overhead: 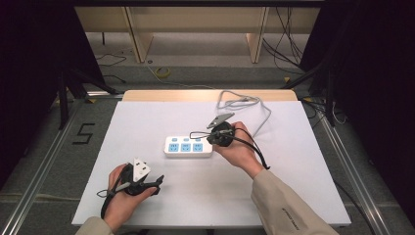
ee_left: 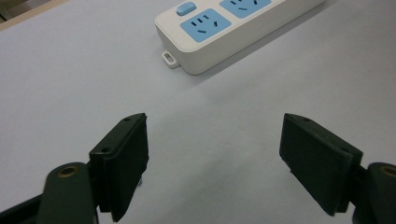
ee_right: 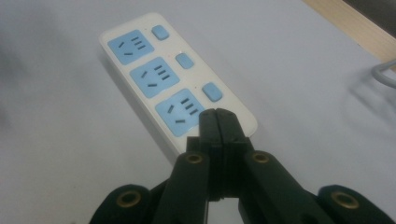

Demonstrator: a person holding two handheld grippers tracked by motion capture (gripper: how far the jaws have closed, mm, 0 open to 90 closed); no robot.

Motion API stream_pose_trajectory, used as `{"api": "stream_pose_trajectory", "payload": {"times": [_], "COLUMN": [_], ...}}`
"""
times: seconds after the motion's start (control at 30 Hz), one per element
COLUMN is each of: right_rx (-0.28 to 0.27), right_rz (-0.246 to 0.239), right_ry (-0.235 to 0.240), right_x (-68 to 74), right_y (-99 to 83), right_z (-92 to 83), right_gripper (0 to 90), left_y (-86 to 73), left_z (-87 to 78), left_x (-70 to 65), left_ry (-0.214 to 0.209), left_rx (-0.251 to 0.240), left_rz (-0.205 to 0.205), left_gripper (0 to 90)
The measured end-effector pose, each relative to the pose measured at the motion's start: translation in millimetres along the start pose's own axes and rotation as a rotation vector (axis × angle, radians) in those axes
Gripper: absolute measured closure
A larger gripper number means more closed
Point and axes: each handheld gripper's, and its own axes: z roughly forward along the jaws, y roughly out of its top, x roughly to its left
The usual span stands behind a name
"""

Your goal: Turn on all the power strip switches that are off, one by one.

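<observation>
A white power strip (overhead: 188, 146) with three blue sockets and blue switches lies at the middle of the white table. My right gripper (overhead: 214, 138) is at the strip's right end, jaws shut with nothing between them. In the right gripper view the power strip (ee_right: 140, 79) runs away from the closed tips of my right gripper (ee_right: 218, 119), which hang over its nearest end beside the nearest socket and switch. My left gripper (overhead: 159, 183) rests near the table's front left, open and empty. The left gripper view has my left gripper (ee_left: 215, 154) spread wide over bare table, the power strip (ee_left: 224, 28) farther off.
The strip's grey cable (overhead: 244, 104) coils toward the table's (overhead: 293, 161) back right edge. A wooden strip (overhead: 205, 94) borders the far edge. Beyond it lie floor cables (overhead: 164, 72) and wooden frame legs. Dark stands flank both sides.
</observation>
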Motion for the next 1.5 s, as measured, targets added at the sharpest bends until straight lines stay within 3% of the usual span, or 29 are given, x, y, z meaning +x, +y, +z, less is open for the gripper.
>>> {"api": "stream_pose_trajectory", "payload": {"times": [1.5], "right_rx": [0.042], "right_rz": [-0.003], "right_ry": [0.006], "right_x": [2.9], "right_y": [24.8], "right_z": [32.9], "right_gripper": [90.0], "left_y": [0.6], "left_z": [-0.2], "left_x": [-0.1], "left_ry": [-0.001], "left_rx": [-0.005], "left_rz": [0.002], "left_gripper": [23.8]}}
